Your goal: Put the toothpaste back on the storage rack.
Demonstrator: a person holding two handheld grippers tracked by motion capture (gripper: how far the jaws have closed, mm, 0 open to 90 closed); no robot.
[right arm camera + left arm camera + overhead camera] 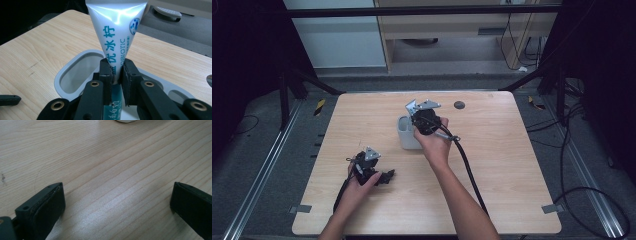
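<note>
The left gripper [387,176] lies low at about 7 o'clock on the wooden surface [502,165], held in the person's left hand [357,187], with its grey plate on top. In the left gripper view its fingers [47,207] stand spread wide, with bare wood grain between them; nothing is held. A sliver of something white [126,121] shows at 12 o'clock in that view, too little to tell what it is.

Toward the centre of the surface, slightly to 11 o'clock, stands a white-grey holder [406,135] with an open top. The right gripper [421,119] hangs just above it, gripped by the right hand [434,145], its cable [469,170] trailing off toward 5 o'clock.

In the right gripper view the fingers [106,72] are pinching a tube [116,27], white with blue print, near its narrow lower part. The tube stands upright, its flat wide end at 12 o'clock, its lower end dropping toward the holder's [75,72] oval opening below. Whether the tube's bottom touches the holder cannot be told.

A small dark disc [459,105] lies on the surface at about 1 o'clock, well apart from the holder.
</note>
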